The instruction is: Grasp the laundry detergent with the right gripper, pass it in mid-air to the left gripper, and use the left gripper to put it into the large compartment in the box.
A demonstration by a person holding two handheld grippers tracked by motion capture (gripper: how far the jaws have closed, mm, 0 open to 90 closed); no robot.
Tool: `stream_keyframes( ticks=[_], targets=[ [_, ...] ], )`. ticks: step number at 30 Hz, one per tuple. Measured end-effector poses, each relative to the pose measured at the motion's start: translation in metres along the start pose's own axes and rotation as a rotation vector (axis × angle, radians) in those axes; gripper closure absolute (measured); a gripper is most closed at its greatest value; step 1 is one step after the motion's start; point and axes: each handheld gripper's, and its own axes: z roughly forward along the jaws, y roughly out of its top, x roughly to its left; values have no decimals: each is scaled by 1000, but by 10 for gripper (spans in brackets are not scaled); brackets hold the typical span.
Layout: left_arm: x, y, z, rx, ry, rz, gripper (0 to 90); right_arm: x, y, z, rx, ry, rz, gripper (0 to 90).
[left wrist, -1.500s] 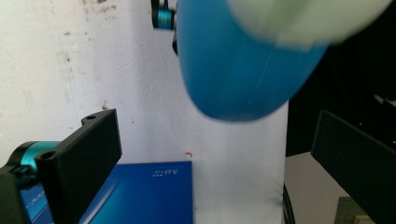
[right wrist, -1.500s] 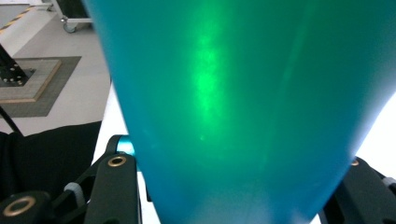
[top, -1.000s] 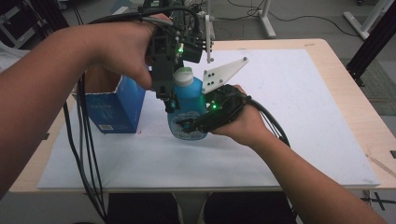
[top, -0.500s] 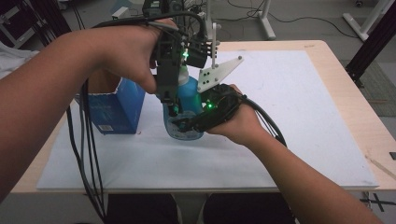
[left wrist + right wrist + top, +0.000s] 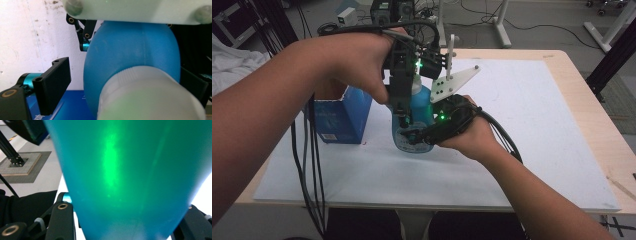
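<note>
one blue bottle, one blue box, two hand-held grippers: left, right.

left gripper: black frame, green LED glowing on top, black jaw plate showing two screw holes, brass-ringed pivot and teal metal hub beside it in left gripper view
left gripper cable: thick bundle of black cables hanging off the table's near-left edge
right gripper: black body, green LED glowing, black linkage arms
right gripper plate: grey three-cornered plate, small dark holes, round studs at corners
right gripper cable: black cables looping beside the wrist
right gripper jaws: black, brass-ringed screws, teal hub, seen in right gripper view
forearms: bare, no sleeves showing
hands: no gloves showing
</note>
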Motion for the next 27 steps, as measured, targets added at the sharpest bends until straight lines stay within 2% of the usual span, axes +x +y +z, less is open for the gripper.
stream_keyframes(
  ticks=[9, 16, 27],
  targets=[
    [-1, 2, 1, 6, 10, 2, 135, 0, 0, 1, 3, 3, 3, 455],
    [-1, 2, 0, 8, -1, 8, 189, 0, -1, 1, 5, 3, 2, 455],
    [-2, 5, 2, 13, 1, 13, 210, 1, -1, 2, 1, 5, -1, 455]
  ],
)
